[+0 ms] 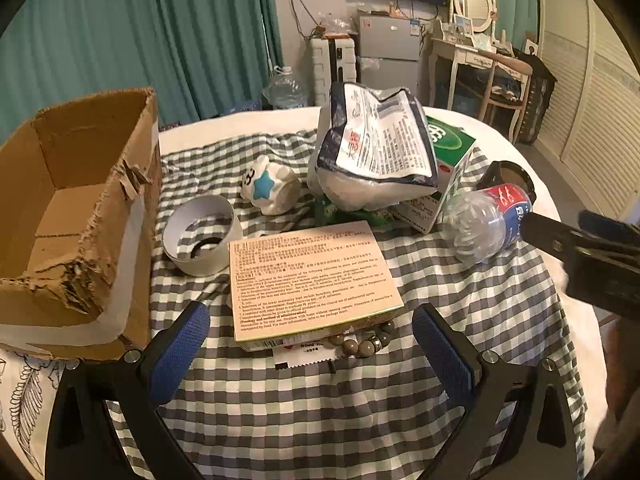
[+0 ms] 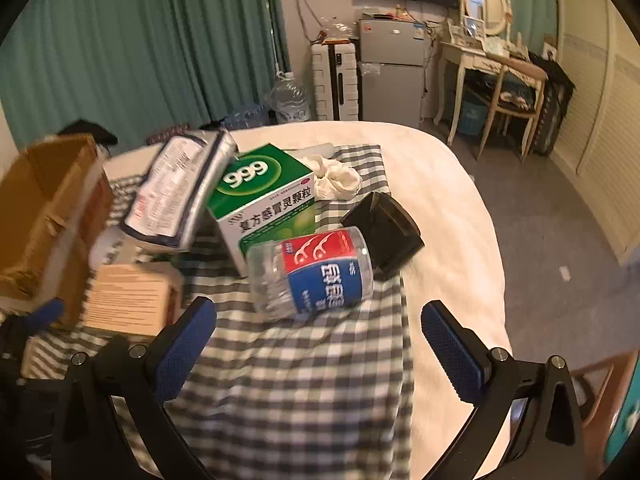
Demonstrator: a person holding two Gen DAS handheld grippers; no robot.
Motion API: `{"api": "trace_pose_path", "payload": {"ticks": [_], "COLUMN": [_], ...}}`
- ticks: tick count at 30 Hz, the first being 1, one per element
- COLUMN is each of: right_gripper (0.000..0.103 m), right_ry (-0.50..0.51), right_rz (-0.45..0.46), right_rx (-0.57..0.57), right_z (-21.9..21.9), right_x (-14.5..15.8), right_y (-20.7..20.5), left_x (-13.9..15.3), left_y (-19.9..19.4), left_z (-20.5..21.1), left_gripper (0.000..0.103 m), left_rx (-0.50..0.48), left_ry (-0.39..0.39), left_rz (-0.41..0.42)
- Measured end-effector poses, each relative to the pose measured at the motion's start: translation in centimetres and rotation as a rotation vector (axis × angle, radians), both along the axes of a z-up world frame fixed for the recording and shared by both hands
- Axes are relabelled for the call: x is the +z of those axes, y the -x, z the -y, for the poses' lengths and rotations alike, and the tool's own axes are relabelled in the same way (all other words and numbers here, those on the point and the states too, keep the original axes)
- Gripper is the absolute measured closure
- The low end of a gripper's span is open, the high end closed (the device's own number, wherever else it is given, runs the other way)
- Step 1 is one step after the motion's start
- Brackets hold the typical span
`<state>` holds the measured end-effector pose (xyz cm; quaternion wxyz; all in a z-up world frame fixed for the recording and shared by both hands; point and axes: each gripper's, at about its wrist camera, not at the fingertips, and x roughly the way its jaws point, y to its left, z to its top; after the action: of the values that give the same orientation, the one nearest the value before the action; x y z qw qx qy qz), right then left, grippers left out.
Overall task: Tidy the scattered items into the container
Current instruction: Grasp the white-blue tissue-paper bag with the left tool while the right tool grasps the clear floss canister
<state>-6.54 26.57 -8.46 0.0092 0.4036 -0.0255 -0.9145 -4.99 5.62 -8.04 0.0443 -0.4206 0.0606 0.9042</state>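
Note:
An open torn cardboard box (image 1: 76,216) stands at the table's left; it also shows in the right wrist view (image 2: 44,216). Scattered on the checked cloth are a flat medicine box (image 1: 312,276), a bead bracelet (image 1: 360,342), a white tape ring (image 1: 202,234), a white star figurine (image 1: 270,190), a silver-white bag (image 1: 376,148), a green 999 box (image 2: 266,196) and a clear floss-pick jar (image 2: 316,270) on its side. My left gripper (image 1: 312,356) is open, just before the medicine box. My right gripper (image 2: 320,340) is open, just before the jar.
A black lid-like object (image 2: 384,232) and a crumpled white cloth (image 2: 336,180) lie behind the jar. The table's white rim (image 2: 452,208) curves off to the right. A chair (image 2: 516,96), a desk and a fridge stand beyond.

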Motion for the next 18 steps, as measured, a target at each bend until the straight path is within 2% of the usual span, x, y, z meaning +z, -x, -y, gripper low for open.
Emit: {"api": "trace_pose_path", "payload": {"ticks": [10,15,18], "right_gripper": [0.000,0.000,0.000], "right_ry": [-0.127,-0.041,-0.060], "right_rz": [0.013,0.046,0.064], "right_rx": [0.069,0.097,0.123], "right_z": [1.2,0.8,1.4], "right_x": [-2.0,-3.0,-3.5], "right_y": [4.1,4.7,4.7], "left_x": [-0.8,-0.2,0.8], "left_y": [1.7,2.7,3.3], "left_z": [0.6,0.1,-0.5], "left_gripper": [0.000,0.000,0.000], "left_rx": [0.030,0.025,0.012], "left_ry": [-0.016,0.004,0.001], "left_rz": [0.026,-0.028,-0.073]}}
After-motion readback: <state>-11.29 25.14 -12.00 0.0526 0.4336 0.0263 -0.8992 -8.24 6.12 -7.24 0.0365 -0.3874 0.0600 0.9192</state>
